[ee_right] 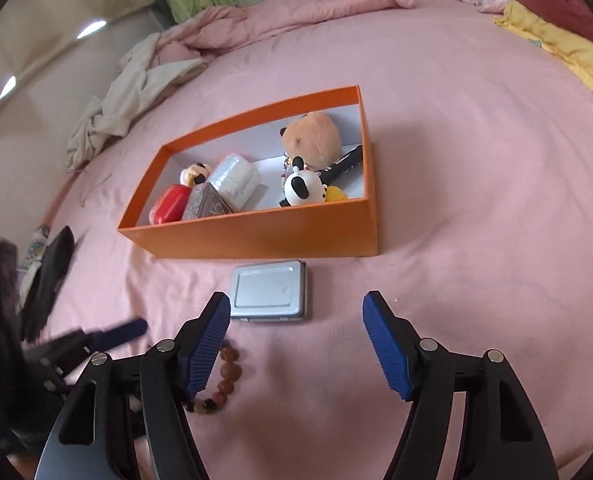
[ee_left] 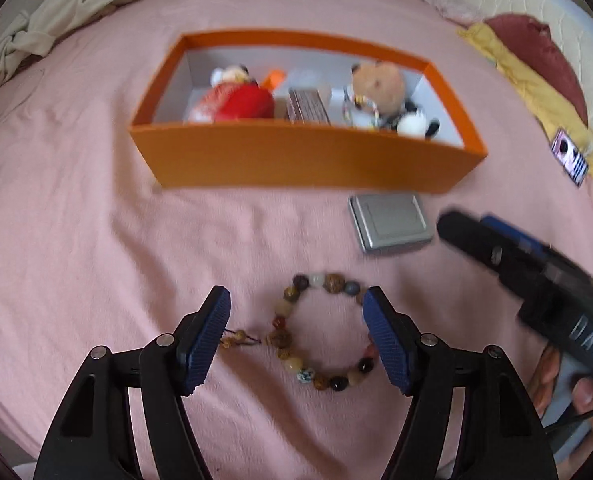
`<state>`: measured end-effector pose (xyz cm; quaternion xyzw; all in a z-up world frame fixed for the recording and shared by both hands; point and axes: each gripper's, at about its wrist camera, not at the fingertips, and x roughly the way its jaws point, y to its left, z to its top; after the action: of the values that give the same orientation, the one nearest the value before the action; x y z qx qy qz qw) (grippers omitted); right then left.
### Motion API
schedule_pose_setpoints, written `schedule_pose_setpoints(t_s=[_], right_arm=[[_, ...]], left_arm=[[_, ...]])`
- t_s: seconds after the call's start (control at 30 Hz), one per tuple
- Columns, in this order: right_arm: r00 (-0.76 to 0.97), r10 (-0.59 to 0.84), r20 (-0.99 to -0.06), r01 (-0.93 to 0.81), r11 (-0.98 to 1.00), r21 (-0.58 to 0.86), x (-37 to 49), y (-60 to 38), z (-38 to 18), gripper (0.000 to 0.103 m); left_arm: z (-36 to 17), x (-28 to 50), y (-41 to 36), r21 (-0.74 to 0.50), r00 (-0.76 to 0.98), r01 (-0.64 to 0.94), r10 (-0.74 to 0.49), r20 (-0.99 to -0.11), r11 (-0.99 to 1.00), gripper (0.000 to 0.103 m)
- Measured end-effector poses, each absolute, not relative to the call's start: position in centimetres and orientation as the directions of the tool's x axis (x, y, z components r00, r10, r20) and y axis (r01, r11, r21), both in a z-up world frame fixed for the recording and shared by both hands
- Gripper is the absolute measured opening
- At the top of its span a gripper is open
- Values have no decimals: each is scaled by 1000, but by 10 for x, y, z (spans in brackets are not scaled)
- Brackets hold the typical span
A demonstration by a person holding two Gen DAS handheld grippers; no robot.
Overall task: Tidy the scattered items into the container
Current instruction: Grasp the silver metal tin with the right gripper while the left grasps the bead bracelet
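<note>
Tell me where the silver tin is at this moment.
The silver tin lies flat on the pink bedsheet, just in front of the orange box and outside it. The bead bracelet lies nearer the cameras.

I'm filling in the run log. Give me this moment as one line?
left hand-held gripper: open over bead bracelet | right hand-held gripper: open near silver tin | orange box: partly filled

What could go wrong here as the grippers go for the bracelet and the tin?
The bracelet is a loose bead loop with a tassel; the open left gripper may catch one side only and let it dangle or snag. The right gripper may slip on the flat tin. The two grippers work close together and might collide.
</note>
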<state>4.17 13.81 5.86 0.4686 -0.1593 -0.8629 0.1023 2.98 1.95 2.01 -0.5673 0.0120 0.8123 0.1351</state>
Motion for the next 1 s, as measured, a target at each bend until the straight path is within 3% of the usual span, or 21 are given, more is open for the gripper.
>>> schedule_pose_setpoints(t_s=[0.27, 0.37, 0.47, 0.5, 0.53, 0.57, 0.63, 0.8, 0.83, 1.0], right_arm=[[-474, -390, -789, 94, -914, 395, 19, 122, 51, 70], [-410, -359, -838, 128, -933, 337, 8, 100, 33, 76], [-399, -263, -878, 200, -960, 197, 6, 81, 19, 76], [-408, -224, -885, 208, -967, 149, 7, 77, 19, 63], [-418, -207, -885, 200, -971, 132, 8, 78, 21, 61], [-422, -219, -880, 186, -971, 152, 8, 82, 23, 61], [-417, -261, -871, 137, -965, 223, 10, 98, 25, 61], [-436, -363, -823, 38, -921, 387, 22, 135, 40, 60], [-450, -379, -808, 34, -912, 409, 25, 141, 45, 60], [-556, -423, -715, 61, -879, 473, 46, 159, 78, 60]], left_arm=[[1, 38, 41, -123, -239, -304, 201, -950, -945, 70], [0, 40, 42, -120, -260, -285, 197, -945, -951, 71], [0, 42, 44, -96, -266, -292, 178, -948, -951, 69], [1, 42, 43, -97, -265, -292, 178, -948, -952, 66], [2, 42, 42, -100, -264, -289, 179, -948, -952, 63], [4, 42, 40, -104, -264, -284, 182, -947, -953, 59], [7, 41, 35, -116, -264, -264, 188, -946, -957, 36], [17, 40, 23, -182, -269, -220, 239, -933, -958, 22], [20, 41, 22, -202, -272, -220, 259, -927, -954, 14], [35, 44, 14, -299, -288, -214, 353, -890, -930, 12]])
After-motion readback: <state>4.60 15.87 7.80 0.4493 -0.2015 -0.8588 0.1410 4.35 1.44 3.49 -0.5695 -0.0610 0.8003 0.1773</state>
